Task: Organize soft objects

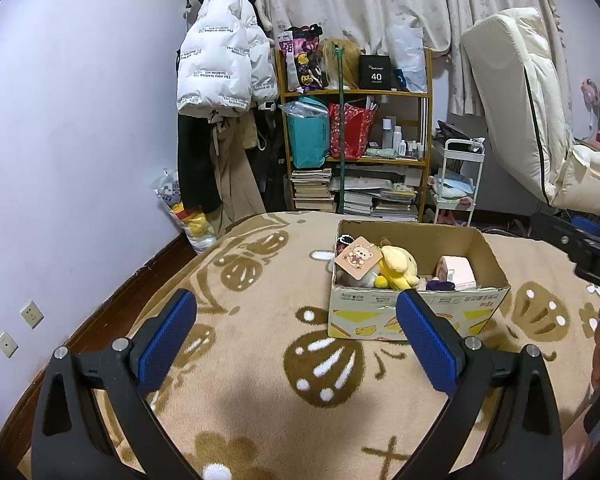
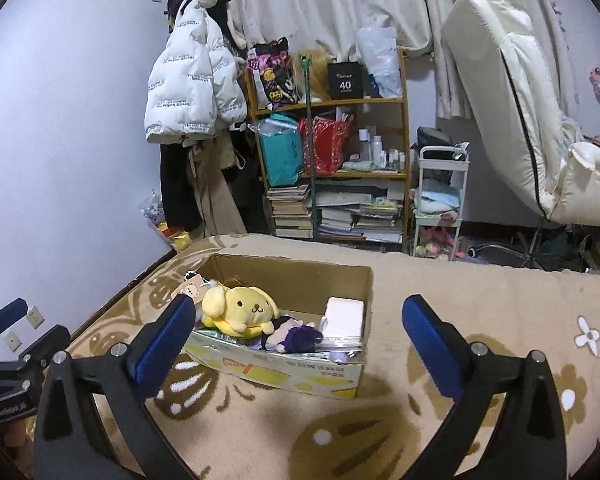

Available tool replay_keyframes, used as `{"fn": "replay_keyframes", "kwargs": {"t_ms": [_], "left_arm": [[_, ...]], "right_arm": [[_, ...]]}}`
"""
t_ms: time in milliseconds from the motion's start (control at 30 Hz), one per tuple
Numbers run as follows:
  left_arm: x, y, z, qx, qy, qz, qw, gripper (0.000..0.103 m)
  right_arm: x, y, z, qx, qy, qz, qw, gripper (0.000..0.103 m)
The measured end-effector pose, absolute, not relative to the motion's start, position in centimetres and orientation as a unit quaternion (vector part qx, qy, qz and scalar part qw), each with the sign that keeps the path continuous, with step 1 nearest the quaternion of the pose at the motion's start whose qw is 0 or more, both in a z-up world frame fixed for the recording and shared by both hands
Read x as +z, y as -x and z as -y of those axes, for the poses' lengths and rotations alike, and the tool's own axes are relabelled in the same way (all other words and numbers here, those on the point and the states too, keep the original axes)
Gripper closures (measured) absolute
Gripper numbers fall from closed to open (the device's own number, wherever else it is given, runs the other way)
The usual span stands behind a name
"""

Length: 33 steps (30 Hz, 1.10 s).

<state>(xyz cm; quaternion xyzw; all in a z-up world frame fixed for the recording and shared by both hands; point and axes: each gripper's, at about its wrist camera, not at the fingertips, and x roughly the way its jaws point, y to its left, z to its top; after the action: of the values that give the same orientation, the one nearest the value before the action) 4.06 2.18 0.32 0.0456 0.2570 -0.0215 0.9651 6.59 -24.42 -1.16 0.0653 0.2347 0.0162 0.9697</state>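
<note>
both tongs [image 1: 296, 316] [image 2: 296, 322] agape, empty — toys in box [image 2: 300, 372]

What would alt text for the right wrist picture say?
An open brown cardboard box sits on a beige patterned blanket, holding a yellow plush dog. The open, empty right gripper with blue pads points toward it; cluttered wooden shelves stand behind.

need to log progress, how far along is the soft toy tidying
Looks nearly done: the yellow dog plush, a purple plush and other soft items already lie in the cardboard box on the blanket. Nothing is in hand: the left gripper and right gripper are open and empty. No loose toys show on the blanket.
</note>
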Motion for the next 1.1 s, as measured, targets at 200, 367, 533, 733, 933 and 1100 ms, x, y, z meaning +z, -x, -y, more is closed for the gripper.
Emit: {"fn": "replay_keyframes", "kwargs": {"t_ms": [200,367,533,733,933,1100], "left_arm": [[0.7,-3.6,-2.3,-0.022,-0.042,-0.251,0.967,0.004],[0.8,-3.4,-2.1,-0.026,-0.044,-0.249,0.967,0.004],[0.7,-3.5,-1.8,-0.030,-0.050,-0.248,0.967,0.004],[0.4,-3.8,-1.7,-0.028,-0.051,-0.253,0.966,0.004],[0.3,-3.8,-1.6,-0.025,-0.050,-0.254,0.966,0.004],[0.3,-3.9,-1.5,-0.032,-0.051,-0.250,0.966,0.004]], "right_arm": [[-0.6,-5.2,25.2,0.007,-0.071,-0.214,0.974,0.000],[-0.8,-4.0,25.6,-0.007,-0.063,-0.205,0.977,0.000],[-1.4,-2.7,25.8,-0.017,-0.054,-0.170,0.984,0.000],[-2.0,-2.8,25.9,-0.017,-0.047,-0.174,0.983,0.000],[-2.6,-2.8,26.2,-0.029,-0.052,-0.187,0.981,0.000],[-2.8,-2.8,27.0,-0.029,-0.069,-0.187,0.980,0.000]]}}
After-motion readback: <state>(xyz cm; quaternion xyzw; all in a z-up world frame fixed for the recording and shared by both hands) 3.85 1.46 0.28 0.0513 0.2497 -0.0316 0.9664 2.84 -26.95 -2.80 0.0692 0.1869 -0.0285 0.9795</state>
